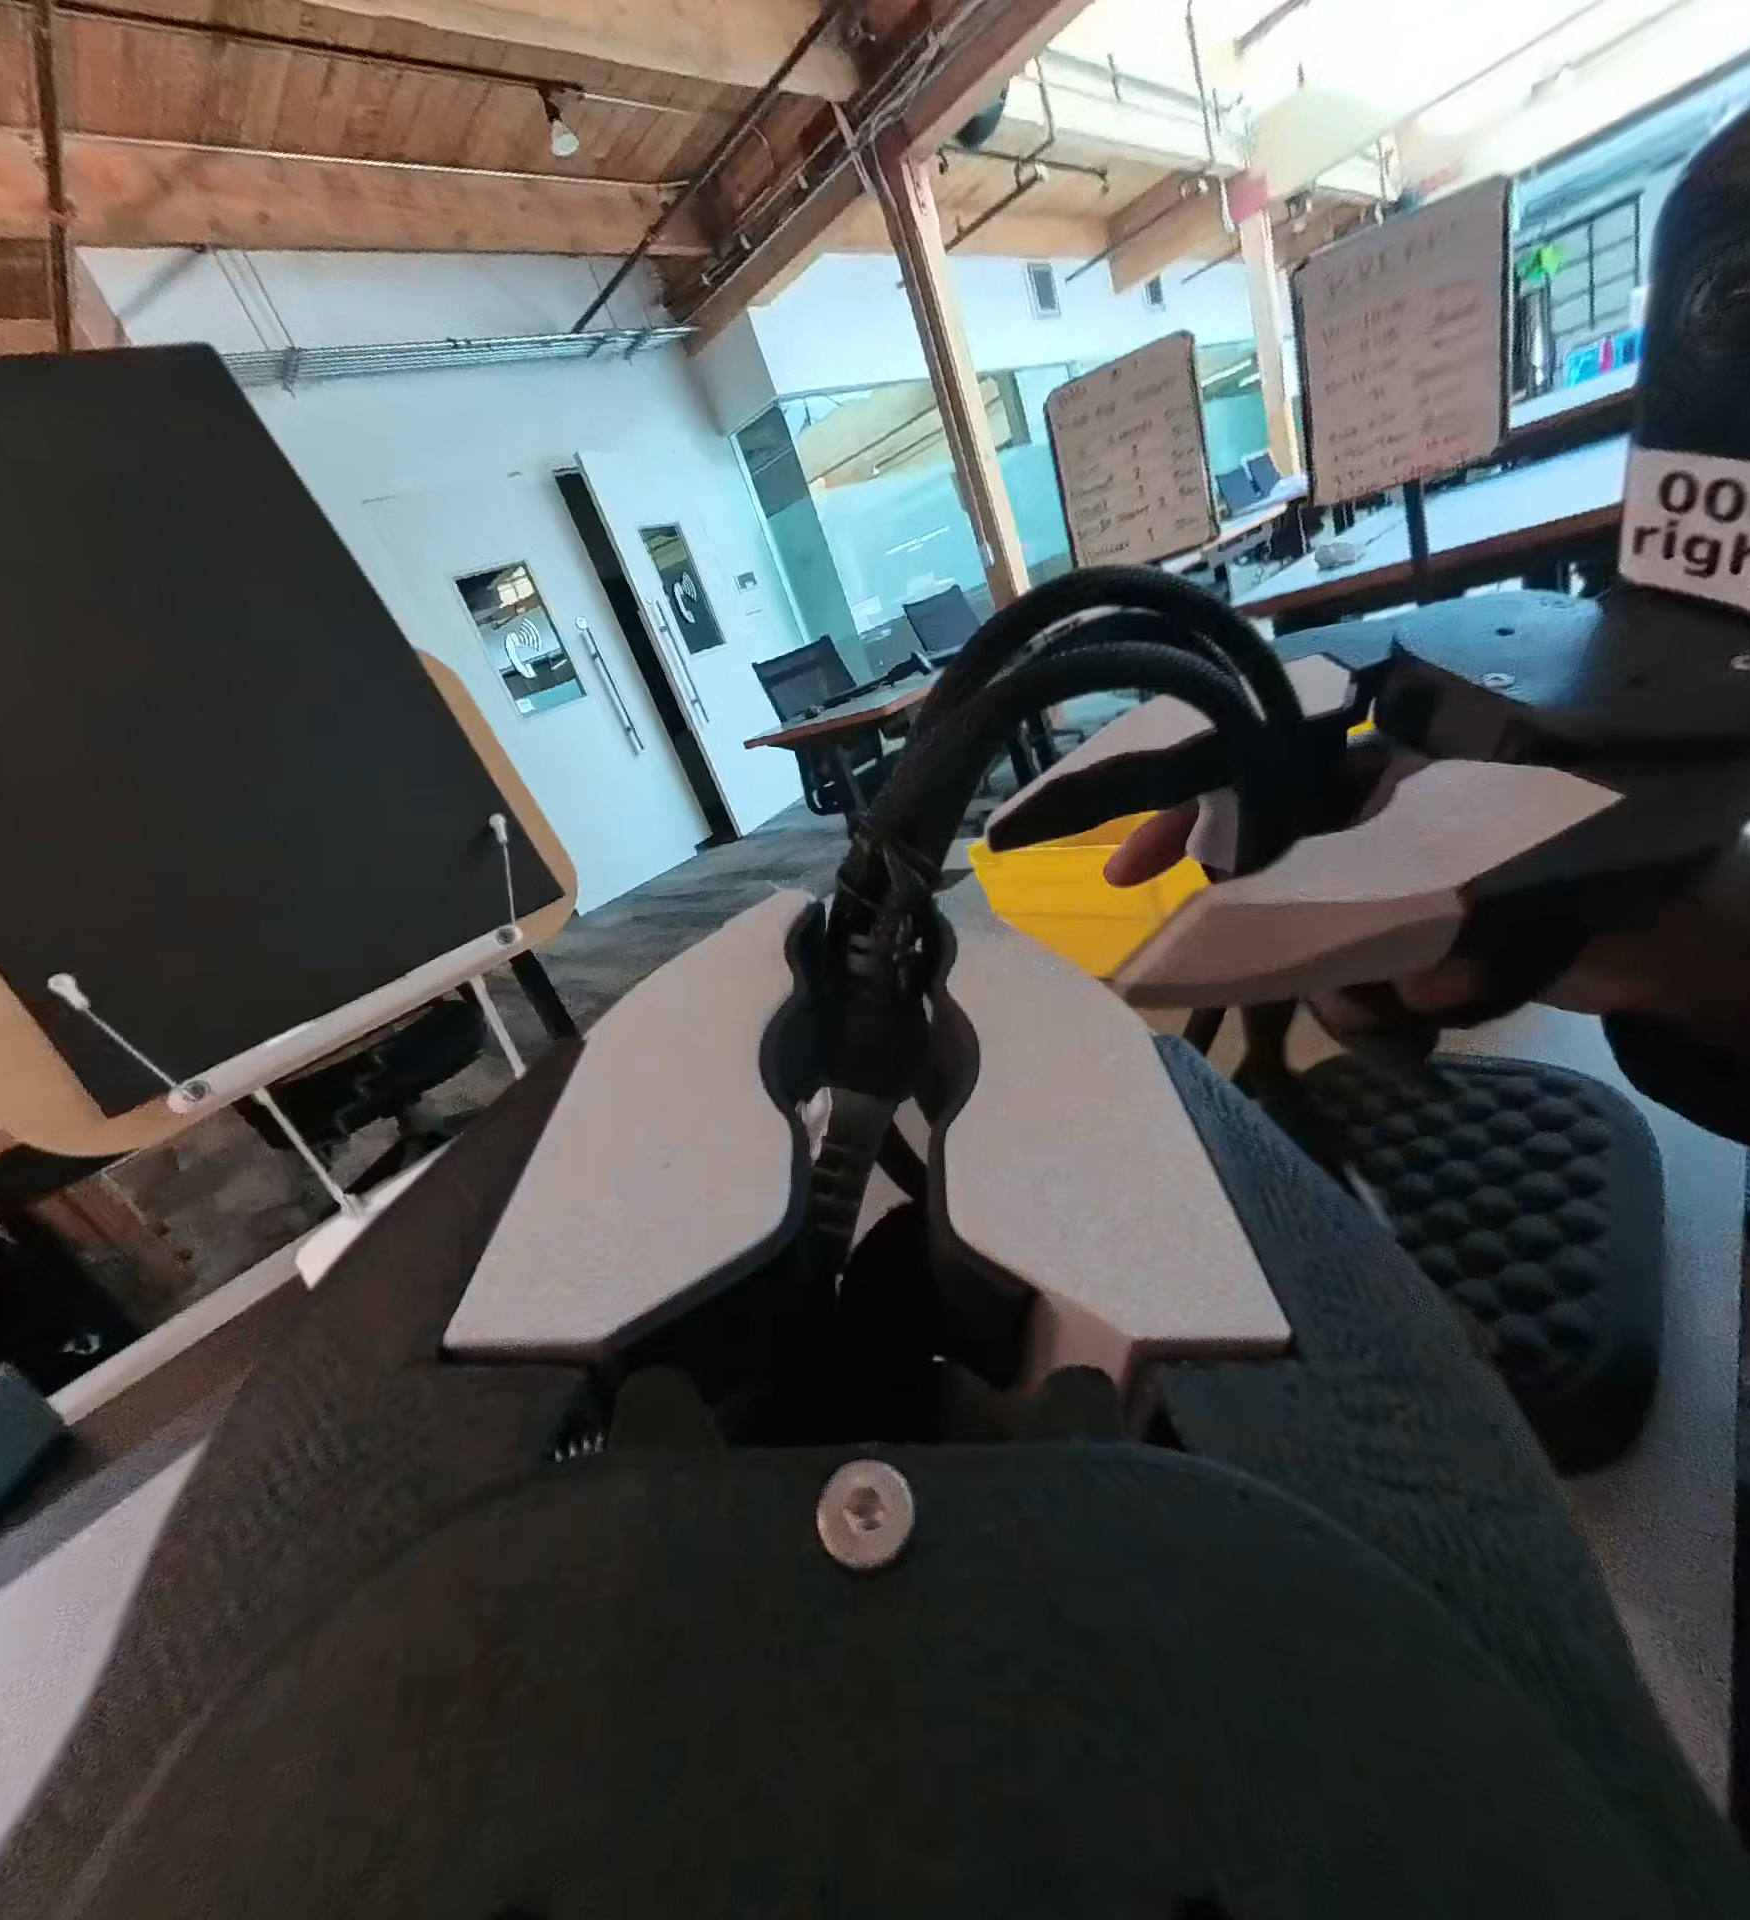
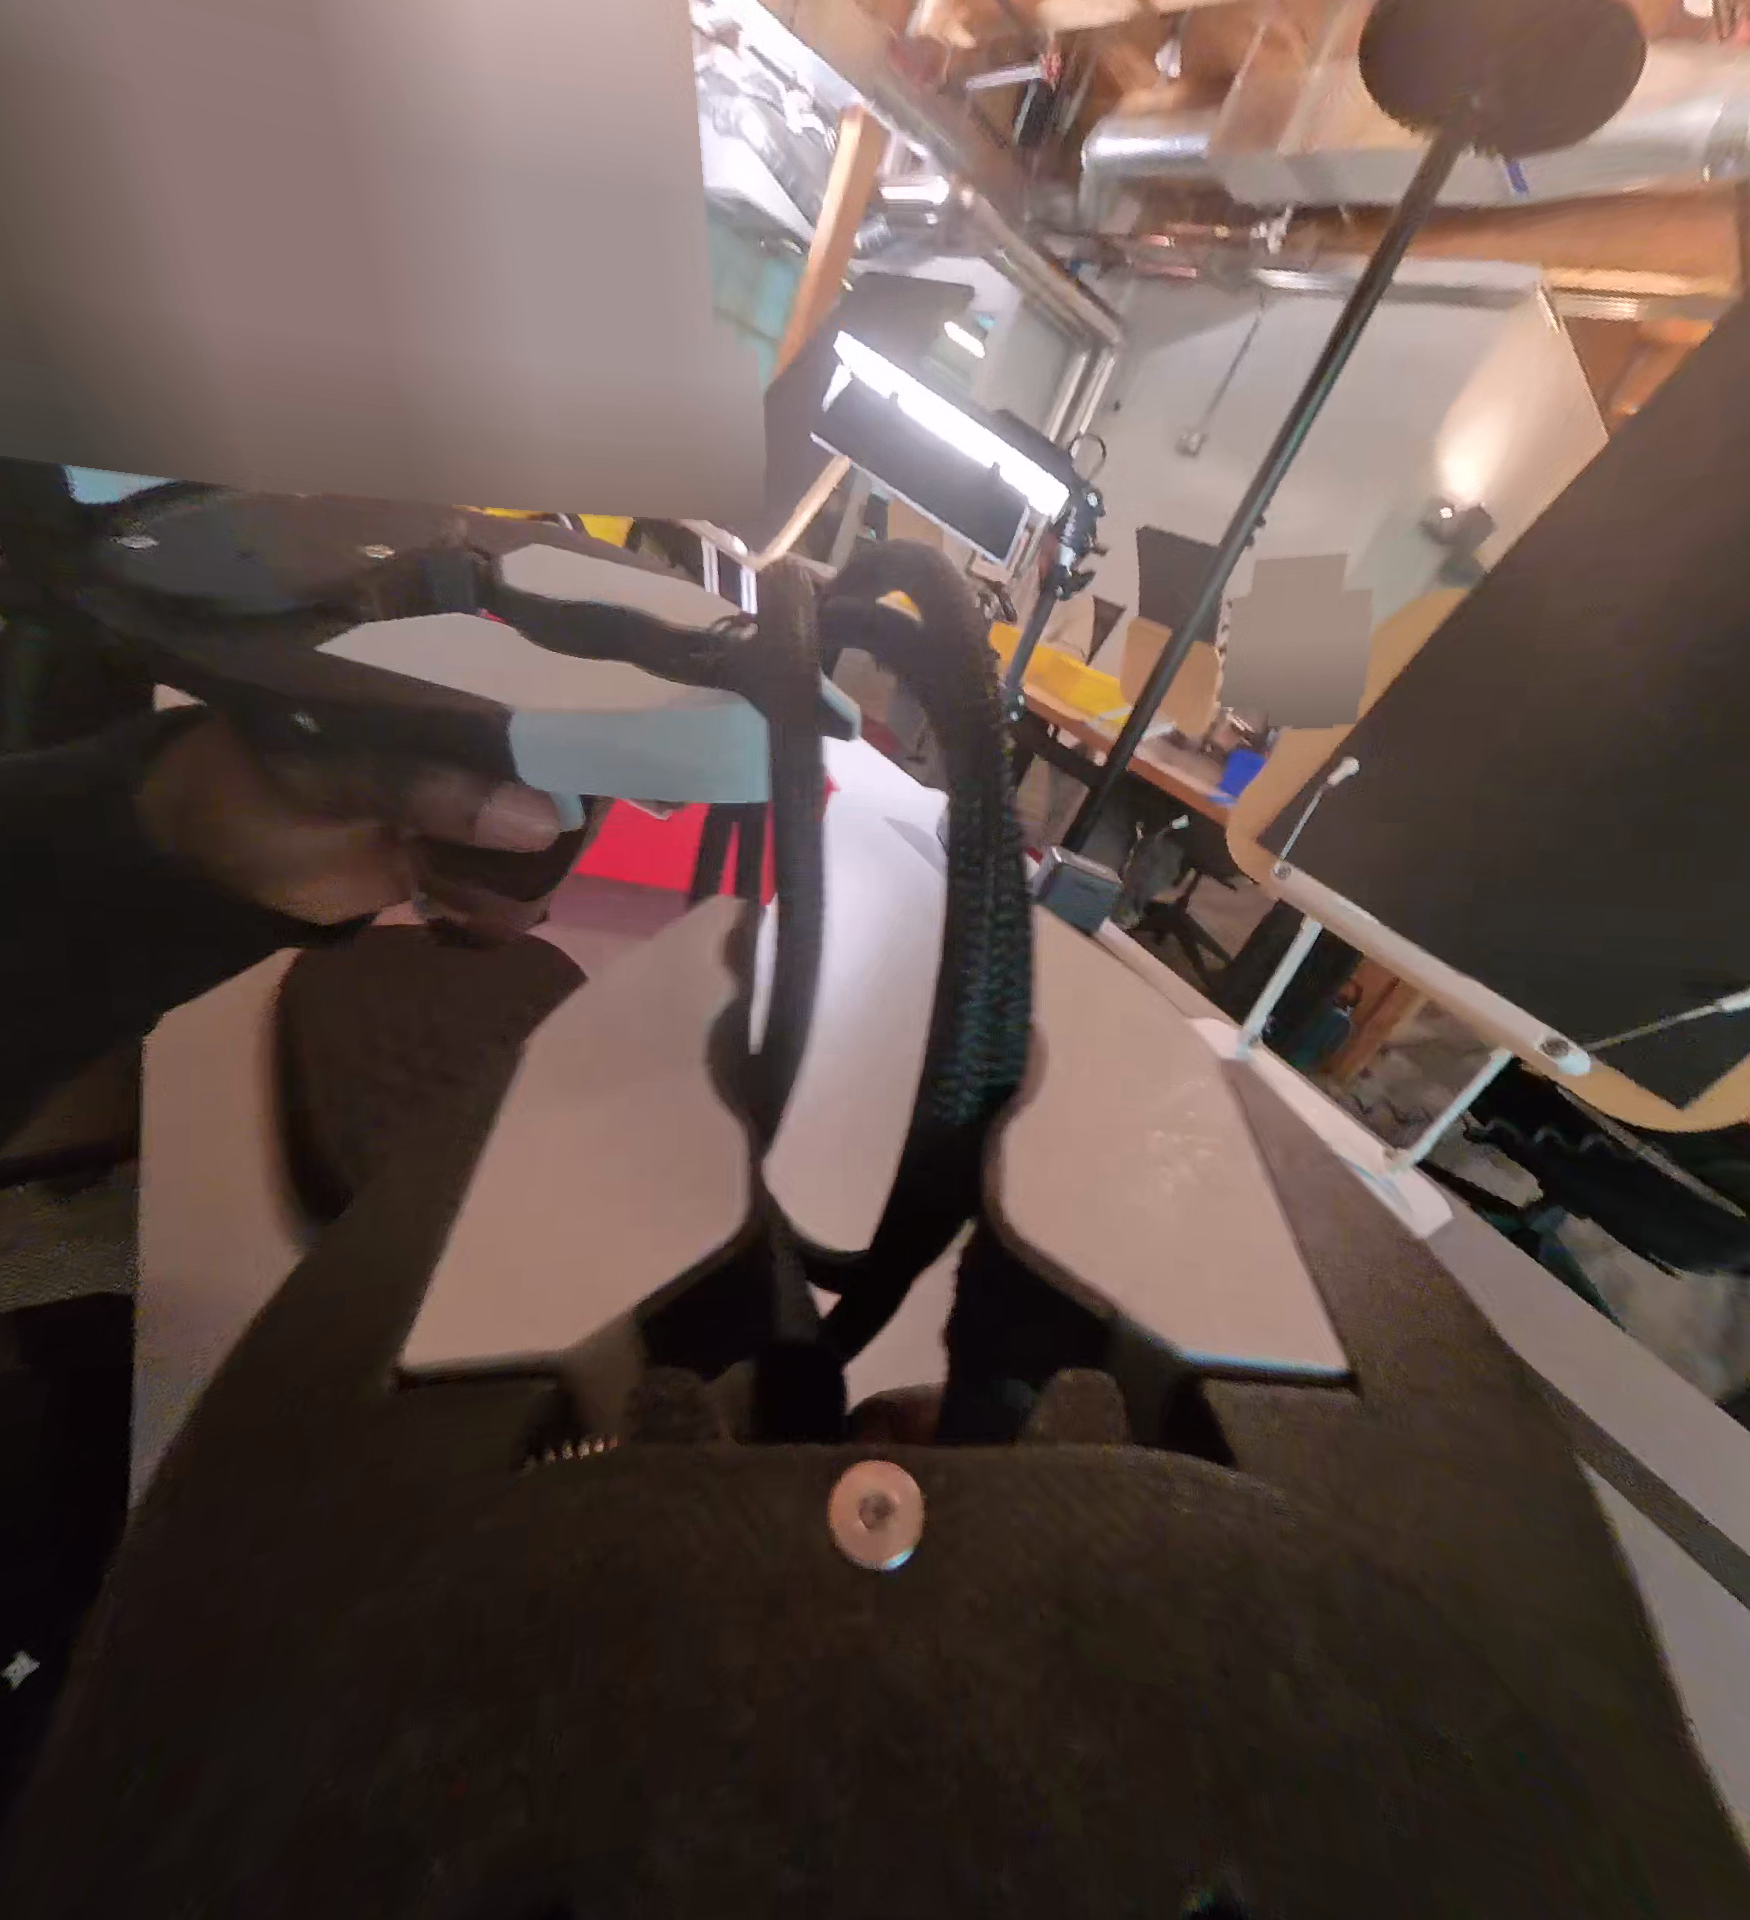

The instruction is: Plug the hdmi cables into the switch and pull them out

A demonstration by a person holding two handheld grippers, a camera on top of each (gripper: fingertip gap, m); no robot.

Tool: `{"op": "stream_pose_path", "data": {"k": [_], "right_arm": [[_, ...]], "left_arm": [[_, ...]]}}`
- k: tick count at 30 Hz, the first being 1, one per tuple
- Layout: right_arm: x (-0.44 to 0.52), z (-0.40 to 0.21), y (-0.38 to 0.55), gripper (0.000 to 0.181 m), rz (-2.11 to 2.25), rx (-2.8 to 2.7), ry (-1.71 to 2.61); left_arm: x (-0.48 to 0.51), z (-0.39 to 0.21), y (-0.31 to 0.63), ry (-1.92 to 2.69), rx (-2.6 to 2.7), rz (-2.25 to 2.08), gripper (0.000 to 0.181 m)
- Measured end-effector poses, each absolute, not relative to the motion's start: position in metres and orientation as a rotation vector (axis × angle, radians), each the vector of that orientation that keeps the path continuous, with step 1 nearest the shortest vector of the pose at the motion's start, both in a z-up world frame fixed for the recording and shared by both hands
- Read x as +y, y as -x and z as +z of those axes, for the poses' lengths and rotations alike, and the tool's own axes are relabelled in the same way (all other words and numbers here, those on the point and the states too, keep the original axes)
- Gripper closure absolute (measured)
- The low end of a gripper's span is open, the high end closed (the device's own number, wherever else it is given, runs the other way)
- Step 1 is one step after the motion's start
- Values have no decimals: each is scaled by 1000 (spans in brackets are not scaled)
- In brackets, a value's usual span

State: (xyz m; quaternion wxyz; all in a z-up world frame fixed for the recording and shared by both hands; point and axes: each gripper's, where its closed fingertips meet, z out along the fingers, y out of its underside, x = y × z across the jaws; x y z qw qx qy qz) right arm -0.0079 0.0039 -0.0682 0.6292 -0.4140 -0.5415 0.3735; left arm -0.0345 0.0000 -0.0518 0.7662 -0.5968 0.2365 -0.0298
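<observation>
Up off the desk (image 2: 1681,1382), at twelve o'clock: soft, bendy, light black hdmi cables (image 1: 1079,665) looped between left gripper (image 1: 866,971), jaws clamped on bundled ends, and right gripper (image 2: 881,1039), jaws apart around cords; best held by hard plug, not floppy cord.

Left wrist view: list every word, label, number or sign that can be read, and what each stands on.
I do not quote writing; this is what bears it.
White label, black printed characters, legible: on the body of the right gripper.
Two brown boards, handwritten, back right: too small and blurred to read.
Two door signs on the white doors: pictograms; any text too small.
</observation>
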Motion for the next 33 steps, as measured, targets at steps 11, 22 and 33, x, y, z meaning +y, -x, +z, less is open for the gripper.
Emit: {"op": "stream_pose_path", "data": {"k": [11,22,33], "right_arm": [[9,-50,7,178,778,-1241,926],[34,-10,-15,178,645,-1190,880],[51,4,-33,178,574,-1176,870]], "left_arm": [[-7,-61,34,1204,372,-474,158],[-2,-69,97,1073,79,-647,122],[32,-123,79,1235,110,-677,92]]}}
